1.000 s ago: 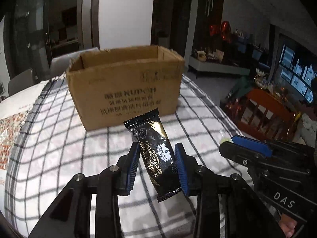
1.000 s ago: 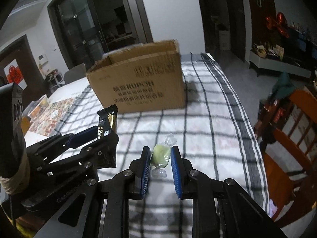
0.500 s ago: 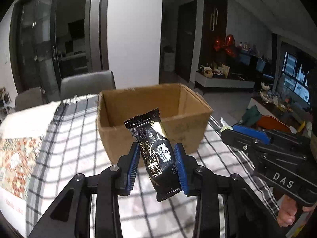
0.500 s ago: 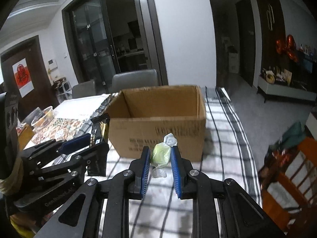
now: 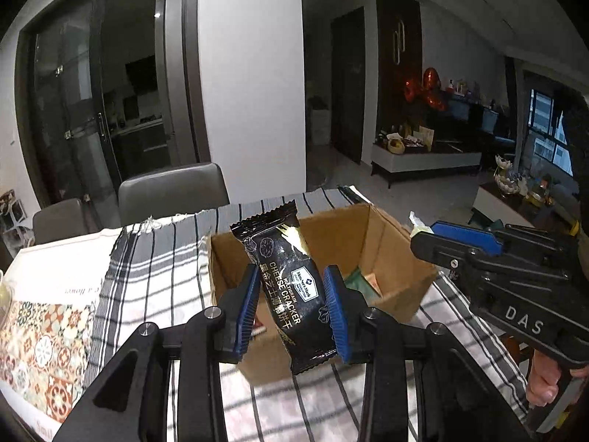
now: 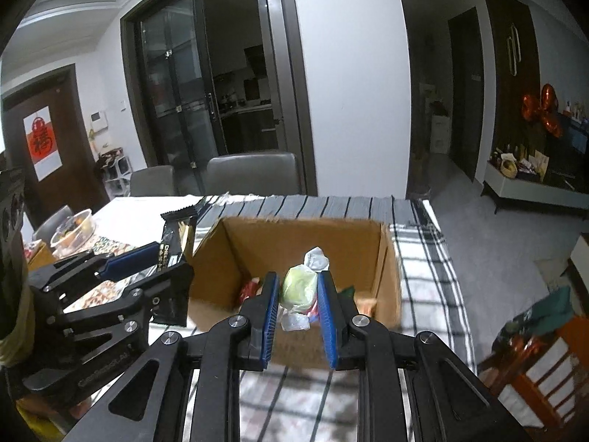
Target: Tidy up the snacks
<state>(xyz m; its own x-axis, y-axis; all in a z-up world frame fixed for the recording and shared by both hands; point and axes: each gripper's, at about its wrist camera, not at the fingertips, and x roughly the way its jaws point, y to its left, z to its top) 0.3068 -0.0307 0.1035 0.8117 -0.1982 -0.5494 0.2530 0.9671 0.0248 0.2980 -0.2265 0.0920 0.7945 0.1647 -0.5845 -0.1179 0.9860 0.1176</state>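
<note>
Snacks lie inside the open cardboard box (image 6: 294, 258), which stands on our table (image 6: 423, 269) under a black-and-white checked cloth (image 5: 158, 269); red and green wrappers show on the box floor, too blurred for us to name. Two grey chairs (image 6: 254, 173) stand at the far edge of the table, and a clear bowl (image 6: 73, 226) sits on the patterned mat off to our left.

Our left gripper (image 5: 291, 311) hangs over the near-left part of the box. Its jaws are clamped on a black cheese cracker packet (image 5: 285, 283), which stands nearly upright, tilted a little, with its upper end above the blue pads.

Our right gripper (image 6: 298, 304) hovers over the near wall of the box, beside the left one. Its jaws pinch a small green candy (image 6: 299, 287) in a clear twisted wrapper, held above the box opening with one twist poking up and the other hanging down between the pads.
</note>
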